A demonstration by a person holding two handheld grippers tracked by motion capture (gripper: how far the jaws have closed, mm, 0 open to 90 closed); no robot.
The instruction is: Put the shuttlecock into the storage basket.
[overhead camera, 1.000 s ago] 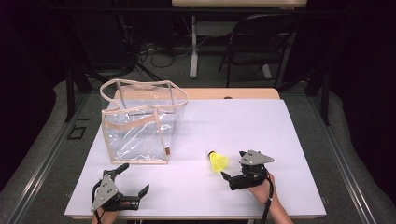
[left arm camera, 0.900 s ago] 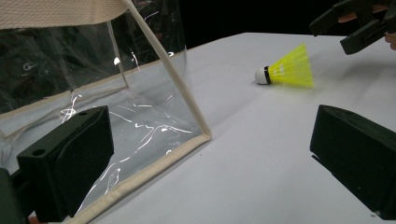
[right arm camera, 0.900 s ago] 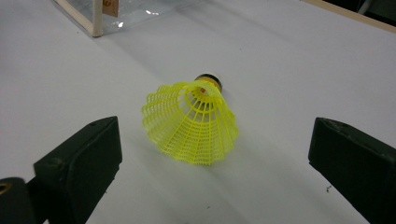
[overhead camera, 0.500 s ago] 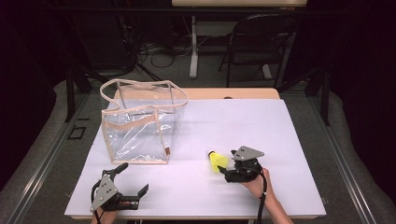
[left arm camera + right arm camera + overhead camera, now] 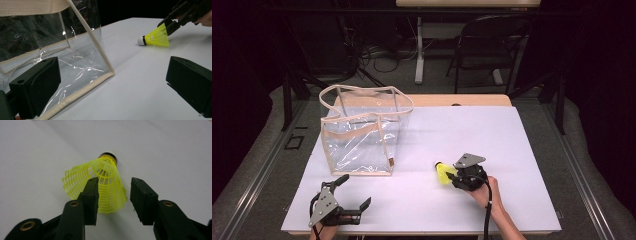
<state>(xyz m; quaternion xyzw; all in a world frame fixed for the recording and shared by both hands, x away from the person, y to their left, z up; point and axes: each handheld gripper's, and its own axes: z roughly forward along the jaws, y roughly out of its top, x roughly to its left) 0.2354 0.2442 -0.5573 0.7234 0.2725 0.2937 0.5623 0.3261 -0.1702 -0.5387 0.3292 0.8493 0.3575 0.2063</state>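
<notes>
A yellow shuttlecock (image 5: pixel 442 173) lies on its side on the white table sheet (image 5: pixel 472 130), its dark-ringed cork pointing left toward the bag. My right gripper (image 5: pixel 451 176) is low at its skirt. Its jaws have just been closing. In the right gripper view the mesh skirt (image 5: pixel 107 182) sits between them, against the left pad, with a small gap before the right one. My left gripper (image 5: pixel 356 190) rests open and holds nothing at the near left edge. From the left gripper view the shuttlecock (image 5: pixel 155 38) lies far off, with the right gripper (image 5: pixel 172 23) at it.
A clear plastic tote bag (image 5: pixel 362 135) with beige trim stands upright at the table's left, its near corner (image 5: pixel 110 72) just ahead of my left gripper's jaws. A chair (image 5: pixel 492 45) and cables lie beyond the far edge.
My right gripper slid left up to the shuttlecock and its jaws narrowed around the skirt. The left gripper and the bag stayed put.
</notes>
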